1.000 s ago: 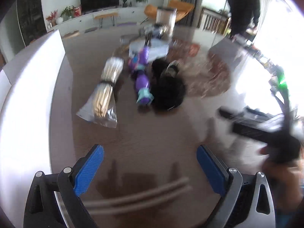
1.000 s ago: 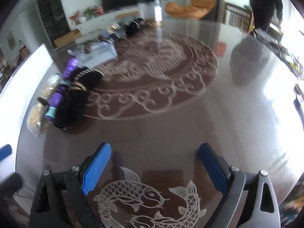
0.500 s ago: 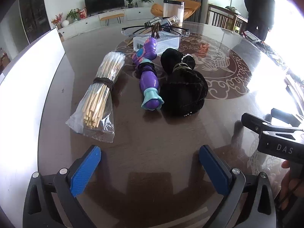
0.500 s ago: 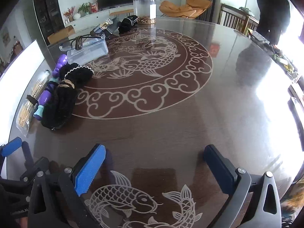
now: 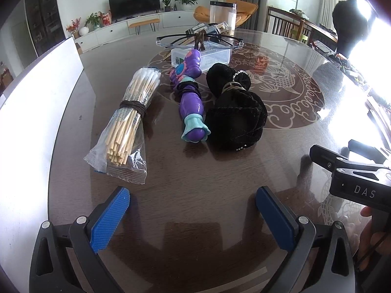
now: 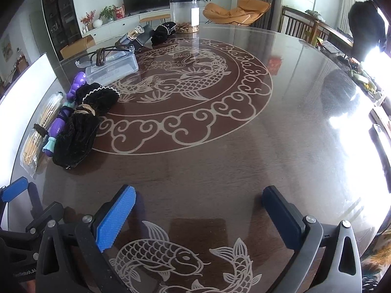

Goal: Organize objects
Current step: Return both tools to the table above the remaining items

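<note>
Hovering over a round dining table [image 6: 244, 161] with fish inlay, two hand-held grippers face three items lined up along its left edge.

Left gripper [image 5: 193, 210]: jaws spread wide, nothing between the blue pads, poised above bare wood at the near edge.

Right gripper [image 6: 199, 216]: jaws at their widest, empty, over the fish engraving near the same edge.

Task items: a bag of bamboo skewers [image 5: 129, 124] tied with a dark band, a purple toy wand [image 5: 190, 100], and a black velvet pouch [image 5: 234, 114] bound with cord. They lie side by side, the wand touching the pouch, the skewers just beside the wand.

Key relation: all three lie straight ahead of the left gripper, long axes running away from it toward the table's centre. From the right gripper they sit well off to the left. The left hand looks the nearer; jaws spanning across an item's width would likely suit.

Containers: a lidded clear plastic box [image 5: 202, 55] behind the wand, contents unclear; a clear tray [image 5: 198, 41] resting over it carries what seem to be dark straps; a tall clear canister [image 6: 184, 14] at the far edge holds a brown layer at its bottom.

Background: a person in dark clothing [image 6: 366, 29] stands beyond the table's right side.
</note>
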Tool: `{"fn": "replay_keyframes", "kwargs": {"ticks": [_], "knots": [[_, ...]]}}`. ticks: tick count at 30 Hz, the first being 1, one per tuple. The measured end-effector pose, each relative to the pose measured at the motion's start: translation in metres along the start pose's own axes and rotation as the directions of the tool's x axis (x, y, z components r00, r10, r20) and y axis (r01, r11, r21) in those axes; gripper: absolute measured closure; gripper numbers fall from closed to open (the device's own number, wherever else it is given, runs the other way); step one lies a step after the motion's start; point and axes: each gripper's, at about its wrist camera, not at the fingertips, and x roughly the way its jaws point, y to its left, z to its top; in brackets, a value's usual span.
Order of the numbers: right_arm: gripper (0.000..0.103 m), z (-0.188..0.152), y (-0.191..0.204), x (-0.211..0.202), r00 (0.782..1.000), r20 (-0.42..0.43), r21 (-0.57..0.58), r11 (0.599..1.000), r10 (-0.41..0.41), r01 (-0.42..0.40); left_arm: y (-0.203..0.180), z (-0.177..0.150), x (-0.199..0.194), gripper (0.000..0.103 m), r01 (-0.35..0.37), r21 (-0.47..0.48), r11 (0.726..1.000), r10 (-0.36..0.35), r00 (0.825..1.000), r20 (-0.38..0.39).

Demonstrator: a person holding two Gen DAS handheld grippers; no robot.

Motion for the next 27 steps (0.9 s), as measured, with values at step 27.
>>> {"fn": "replay_keyframes", "kwargs": {"ticks": [27], "knots": [[0.0, -0.0023, -0.0002, -0.0042, 1.0, 0.011, 0.003, 1.0, 0.0, 0.0, 0.0004, 0.0005, -0.0009, 0.0, -0.004, -0.005, 1.0, 0.004, 1.0, 0.003]]}}
